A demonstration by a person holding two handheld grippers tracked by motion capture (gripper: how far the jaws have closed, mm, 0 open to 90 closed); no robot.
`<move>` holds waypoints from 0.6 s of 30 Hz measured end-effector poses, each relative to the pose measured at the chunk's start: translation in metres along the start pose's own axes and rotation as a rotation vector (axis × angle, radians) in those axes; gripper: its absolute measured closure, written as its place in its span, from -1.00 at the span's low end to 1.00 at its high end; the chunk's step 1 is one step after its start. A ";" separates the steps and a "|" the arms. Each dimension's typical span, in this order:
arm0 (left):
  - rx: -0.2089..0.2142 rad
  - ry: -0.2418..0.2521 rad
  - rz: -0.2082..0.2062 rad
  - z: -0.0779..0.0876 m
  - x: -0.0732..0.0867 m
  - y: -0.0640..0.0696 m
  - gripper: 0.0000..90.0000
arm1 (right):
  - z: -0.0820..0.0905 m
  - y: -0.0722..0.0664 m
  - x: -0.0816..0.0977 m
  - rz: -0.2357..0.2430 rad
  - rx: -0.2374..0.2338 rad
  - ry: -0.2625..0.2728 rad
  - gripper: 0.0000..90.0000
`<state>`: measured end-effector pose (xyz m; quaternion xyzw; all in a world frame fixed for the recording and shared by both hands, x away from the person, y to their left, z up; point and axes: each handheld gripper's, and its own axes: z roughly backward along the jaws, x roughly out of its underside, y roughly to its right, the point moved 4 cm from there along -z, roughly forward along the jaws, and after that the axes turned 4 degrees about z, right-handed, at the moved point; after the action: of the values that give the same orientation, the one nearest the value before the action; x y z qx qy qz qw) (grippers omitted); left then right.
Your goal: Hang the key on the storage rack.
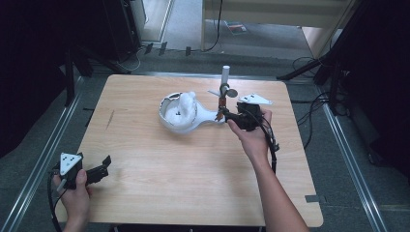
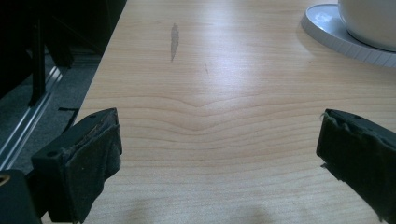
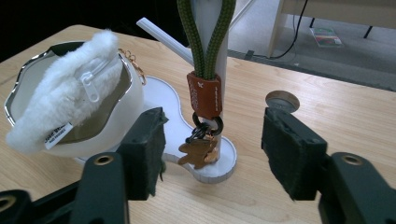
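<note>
A white stand (image 1: 225, 77) rises from a flat white base (image 3: 217, 170) beside a white bowl (image 1: 170, 121). A fluffy white zip pouch (image 3: 60, 100) lies in the bowl. From the stand's post hangs a keychain: a green cord loop (image 3: 205, 32), a brown leather tag (image 3: 204, 95), and a brown charm (image 3: 198, 151) resting on the base. My right gripper (image 1: 225, 115) is open, its jaws either side of the charm without touching it. My left gripper (image 1: 103, 166) is open over bare wood at the near left corner.
The wooden table (image 1: 159, 174) has rounded corners and a dark scuff (image 2: 174, 39) at the left. The stand carries a short white arm (image 3: 161, 35) and a round disc-tipped peg (image 3: 281, 100). Cables and dark floor surround the table.
</note>
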<state>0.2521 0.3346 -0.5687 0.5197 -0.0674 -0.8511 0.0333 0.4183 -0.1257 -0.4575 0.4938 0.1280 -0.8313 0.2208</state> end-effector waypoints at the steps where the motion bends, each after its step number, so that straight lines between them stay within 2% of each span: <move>1: 0.001 0.001 0.000 0.000 0.000 0.000 -0.99 | 0.002 0.001 0.001 -0.006 0.001 0.001 -0.16; 4: 0.000 0.000 -0.001 0.000 0.000 0.000 -0.99 | 0.006 0.006 0.006 -0.043 0.001 0.003 -0.38; 7: 0.001 -0.002 -0.003 0.000 0.000 0.000 -0.99 | 0.011 0.012 0.012 -0.055 0.037 -0.009 -0.69; 10: 0.000 -0.001 -0.003 0.000 0.000 0.000 -0.99 | 0.017 0.017 0.020 -0.062 0.082 -0.004 -0.87; 11: 0.001 -0.002 -0.003 0.000 0.000 0.000 -0.99 | 0.019 0.019 0.022 -0.066 0.083 -0.001 -0.94; 18: -0.001 -0.001 -0.003 0.000 0.000 0.001 -0.99 | 0.034 0.030 0.039 -0.074 0.089 0.008 -1.00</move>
<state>0.2521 0.3340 -0.5687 0.5193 -0.0661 -0.8514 0.0321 0.3909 -0.1756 -0.4758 0.5014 0.1099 -0.8418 0.1672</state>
